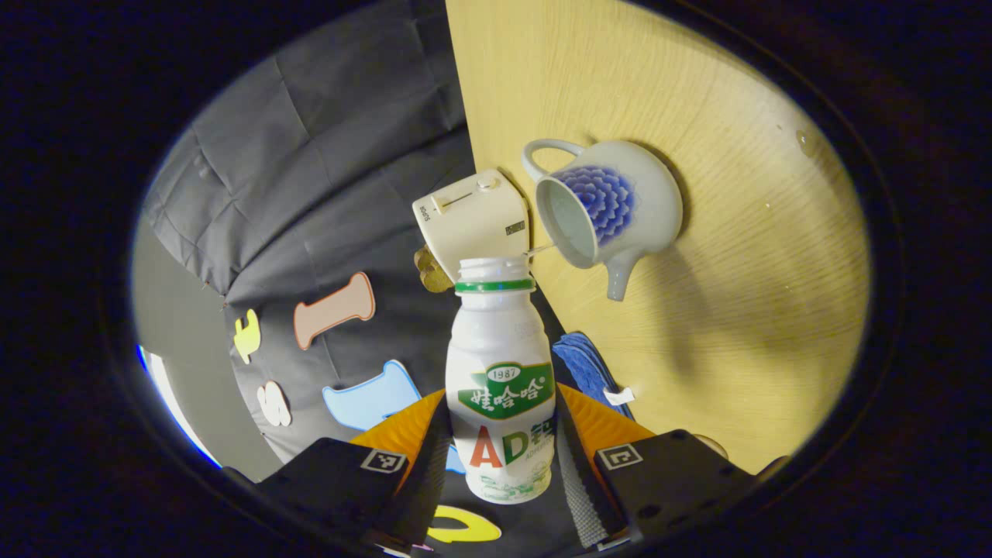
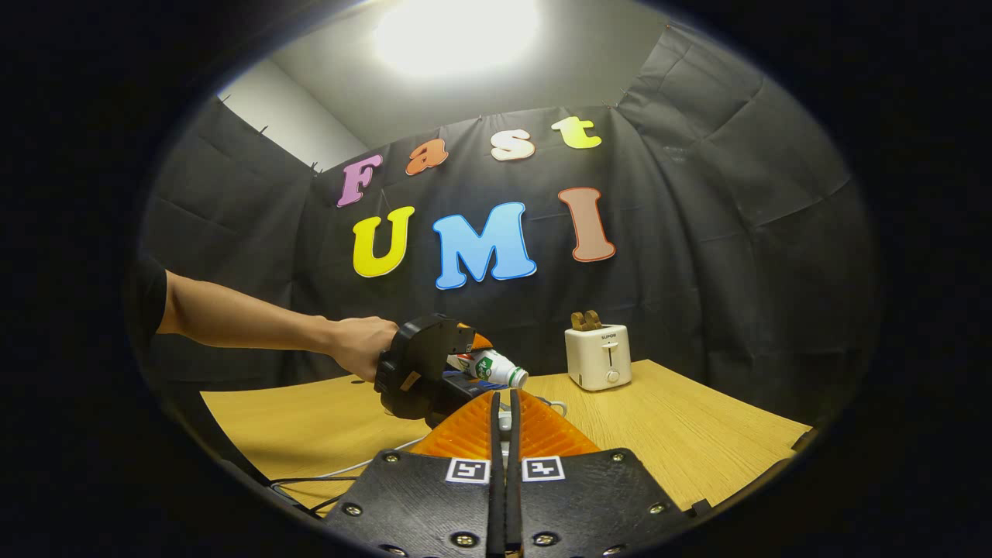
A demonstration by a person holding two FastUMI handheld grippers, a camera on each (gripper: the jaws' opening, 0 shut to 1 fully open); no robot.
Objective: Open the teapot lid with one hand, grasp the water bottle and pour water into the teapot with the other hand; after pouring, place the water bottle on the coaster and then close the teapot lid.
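Note:
In the left gripper view my left gripper (image 1: 504,403) is shut on a white water bottle (image 1: 502,364) with a green neck ring and no cap. The bottle's mouth points at the open top of a white teapot (image 1: 612,205) painted with a blue flower, and a thin stream of water runs between them. A blue ribbed coaster (image 1: 581,360) lies beside the bottle. In the right gripper view my right gripper (image 2: 504,399) is shut on a small white piece, the teapot lid (image 2: 505,422). Farther off, a hand holds the left gripper (image 2: 434,372) with the tilted bottle (image 2: 492,366).
A cream toaster (image 2: 597,356) with toast in it stands at the back of the wooden table (image 2: 697,434), close behind the teapot (image 1: 473,221). A white cable (image 2: 349,469) lies on the table's left front. The table's right half is bare wood.

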